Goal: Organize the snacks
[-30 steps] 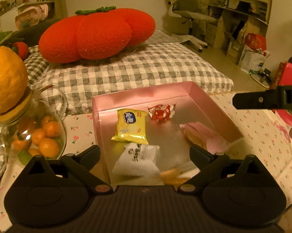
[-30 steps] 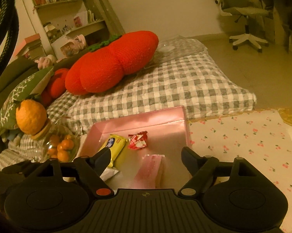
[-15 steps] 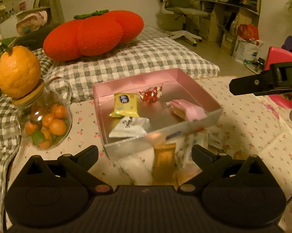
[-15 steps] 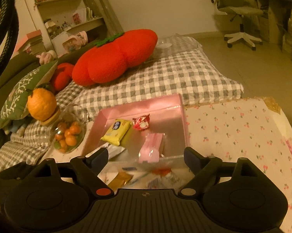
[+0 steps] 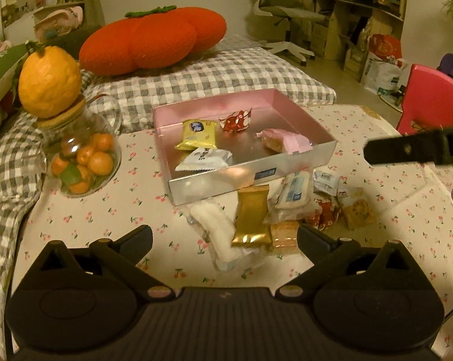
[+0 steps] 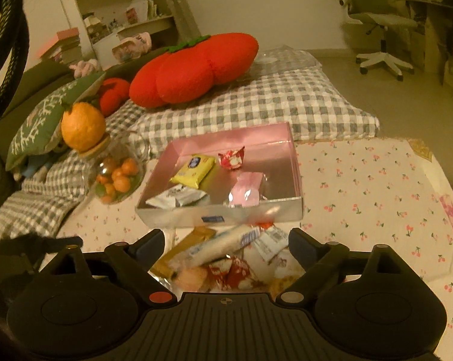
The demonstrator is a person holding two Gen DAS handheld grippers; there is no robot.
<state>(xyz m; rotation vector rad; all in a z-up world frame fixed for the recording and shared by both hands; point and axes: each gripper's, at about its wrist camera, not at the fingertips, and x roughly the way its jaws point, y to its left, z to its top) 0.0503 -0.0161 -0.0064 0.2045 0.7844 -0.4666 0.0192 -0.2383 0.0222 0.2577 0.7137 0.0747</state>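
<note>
snacks (image 5: 196, 134) — four in pink tray (image 5: 304, 111)

A large red tomato-shaped cushion (image 5: 154, 39) lies on a grey checked mattress pad (image 5: 220, 81). Left of it, a round glass jar (image 5: 82, 156) of small oranges stands on the cherry-print tablecloth (image 6: 371, 186), with a big orange citrus fruit (image 5: 49, 81) perched on its lid. A white office chair (image 6: 380, 27) stands behind, near what may be cluttered shelves (image 5: 368, 9).

Warm-lit room — white office chair (image 5: 283, 6), cluttered shelves (image 6: 118, 21).
</note>
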